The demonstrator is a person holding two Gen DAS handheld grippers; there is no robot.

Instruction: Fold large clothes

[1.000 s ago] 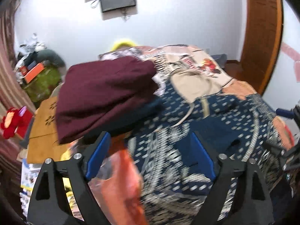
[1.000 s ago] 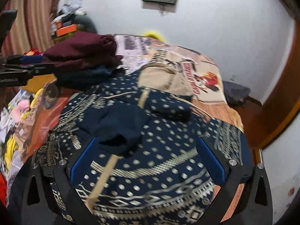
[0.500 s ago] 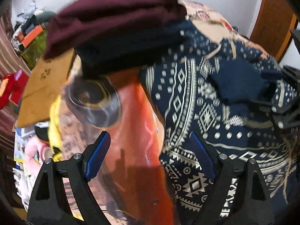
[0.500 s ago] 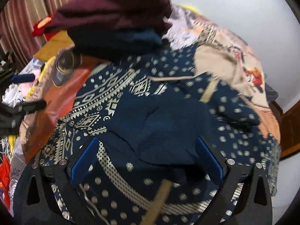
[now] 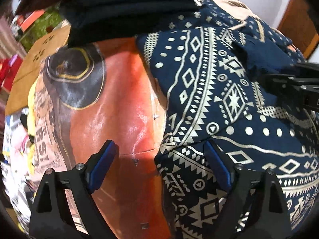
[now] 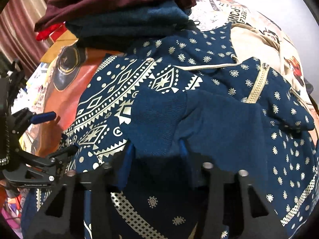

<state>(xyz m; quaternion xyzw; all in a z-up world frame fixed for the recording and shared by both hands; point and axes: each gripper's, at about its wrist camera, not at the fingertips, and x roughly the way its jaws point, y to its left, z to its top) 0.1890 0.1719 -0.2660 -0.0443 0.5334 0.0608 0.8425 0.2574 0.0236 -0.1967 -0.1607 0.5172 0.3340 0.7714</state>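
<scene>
A large navy hoodie with cream geometric print (image 5: pixel 219 99) (image 6: pixel 229 107) lies spread on the bed. My left gripper (image 5: pixel 159 165) is open, low over the hoodie's left edge; its right finger sits on the fabric and its left finger over the orange bedsheet. It also shows in the right wrist view (image 6: pixel 51 135). My right gripper (image 6: pixel 155 155) has narrowed its jaws around a plain navy fold of the hoodie (image 6: pixel 159 127); the fabric covers the fingertips. It shows at the right edge of the left wrist view (image 5: pixel 289 83).
A stack of folded clothes, maroon on top of dark blue (image 6: pixel 123 10) (image 5: pixel 129 4), sits at the bed's far left. The printed orange bedsheet (image 5: pixel 119 109) lies under everything. A cardboard box (image 5: pixel 30 63) and clutter stand left of the bed. A wooden door (image 5: pixel 297 20) is at the right.
Both grippers have dropped down close to the hoodie. The right gripper's jaws have closed in on the navy fold. The left gripper has reached the hoodie's left edge.
</scene>
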